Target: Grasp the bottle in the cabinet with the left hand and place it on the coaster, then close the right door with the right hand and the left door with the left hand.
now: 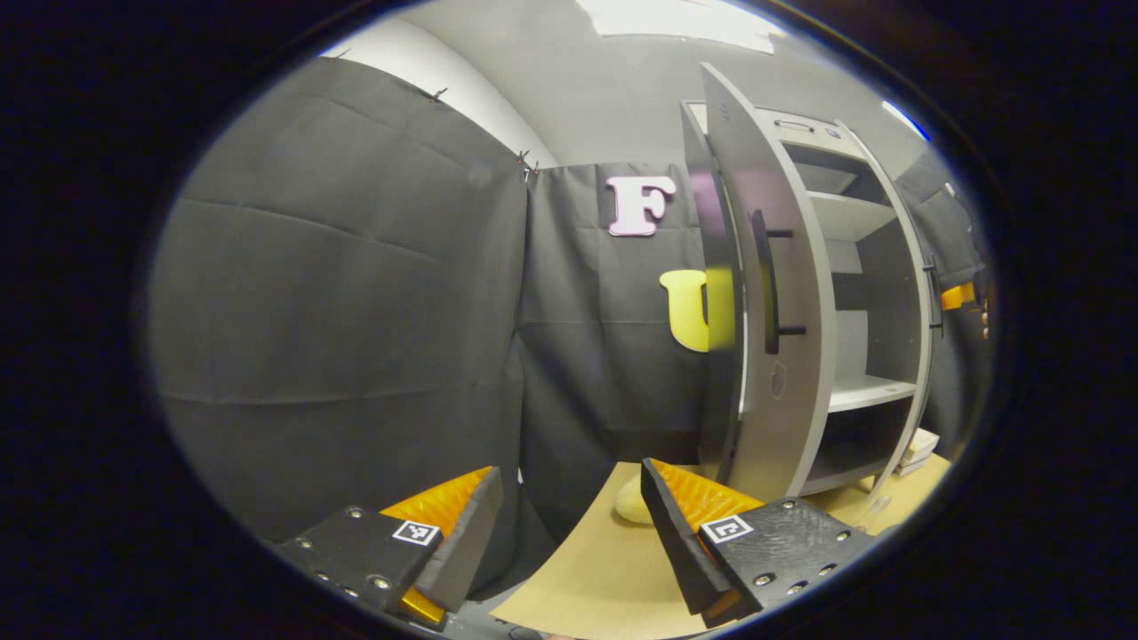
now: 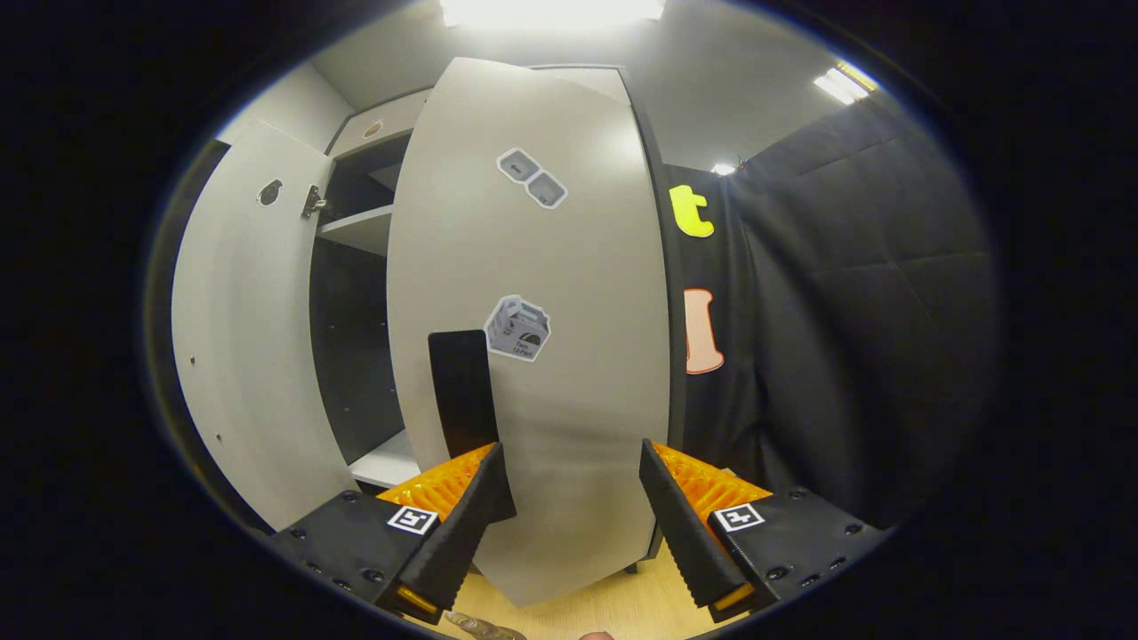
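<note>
The right gripper (image 2: 569, 511) faces the outer panel of the right door (image 2: 533, 356), jaws spread wide with nothing between them, the door's dark handle (image 2: 462, 391) at about eleven o'clock from its fingers. That door looks partly swung toward the cabinet (image 2: 356, 302), so closing it seems the step in hand; a flat, steady push near the handle edge should seat it without bounce. The left gripper (image 1: 569, 524) hangs open and empty over the table (image 1: 605, 569), the left door (image 1: 773, 293) at two o'clock, standing ajar. The bottle and coaster I cannot make out; the visible shelves look bare.
</note>
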Demonstrator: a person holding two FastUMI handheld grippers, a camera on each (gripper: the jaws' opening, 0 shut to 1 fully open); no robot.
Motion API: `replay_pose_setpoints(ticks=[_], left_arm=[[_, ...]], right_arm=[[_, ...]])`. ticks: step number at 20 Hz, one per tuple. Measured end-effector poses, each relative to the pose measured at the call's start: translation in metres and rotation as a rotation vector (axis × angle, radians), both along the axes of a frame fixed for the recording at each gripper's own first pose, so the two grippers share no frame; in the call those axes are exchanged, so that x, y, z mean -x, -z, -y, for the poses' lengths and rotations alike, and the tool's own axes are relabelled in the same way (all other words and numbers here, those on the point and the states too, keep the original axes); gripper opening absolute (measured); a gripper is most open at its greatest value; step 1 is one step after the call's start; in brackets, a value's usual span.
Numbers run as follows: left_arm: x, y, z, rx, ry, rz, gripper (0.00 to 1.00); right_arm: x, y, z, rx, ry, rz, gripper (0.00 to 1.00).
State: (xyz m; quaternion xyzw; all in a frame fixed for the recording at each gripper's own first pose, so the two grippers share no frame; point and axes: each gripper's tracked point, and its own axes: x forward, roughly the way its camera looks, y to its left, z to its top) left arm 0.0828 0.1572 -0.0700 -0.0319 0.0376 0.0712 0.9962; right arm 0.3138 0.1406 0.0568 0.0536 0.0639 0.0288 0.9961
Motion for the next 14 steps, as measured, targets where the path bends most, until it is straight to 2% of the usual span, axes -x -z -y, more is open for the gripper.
replay_pose_setpoints(ticks=[4,5,6,7,9,10,11,12,13,14], left_arm=[[-0.012,-0.011,0.000,0.042,0.024,-0.004,0.92],[-0.016,-0.014,-0.001,0.050,0.028,-0.005,0.92],[-0.022,-0.019,-0.001,0.056,0.033,-0.006,0.92],[-0.028,-0.024,-0.002,0.063,0.040,-0.008,0.92],[-0.041,-0.034,0.002,0.073,0.065,-0.012,0.92],[-0.046,-0.039,0.004,0.070,0.075,-0.014,0.92],[-0.052,-0.044,0.003,0.059,0.078,-0.014,0.92],[-0.058,-0.051,0.005,0.044,0.082,-0.014,0.92],[-0.065,-0.058,0.007,0.031,0.091,-0.015,0.92],[-0.073,-0.066,0.013,0.023,0.104,-0.016,0.92]], right_arm=[[0.011,0.007,0.004,0.041,0.018,0.003,0.97],[0.016,0.010,0.007,0.058,0.024,0.002,0.93],[0.019,0.014,0.010,0.073,0.032,0.001,0.98],[0.024,0.017,0.013,0.083,0.041,0.000,0.93],[0.029,0.025,0.017,0.086,0.049,-0.009,0.93],[0.031,0.032,0.019,0.083,0.052,-0.019,0.98],[0.035,0.038,0.021,0.081,0.056,-0.032,0.98],[0.038,0.044,0.023,0.079,0.059,-0.043,0.93],[0.041,0.049,0.025,0.079,0.062,-0.050,0.98],[0.044,0.054,0.027,0.082,0.066,-0.056,0.98]])
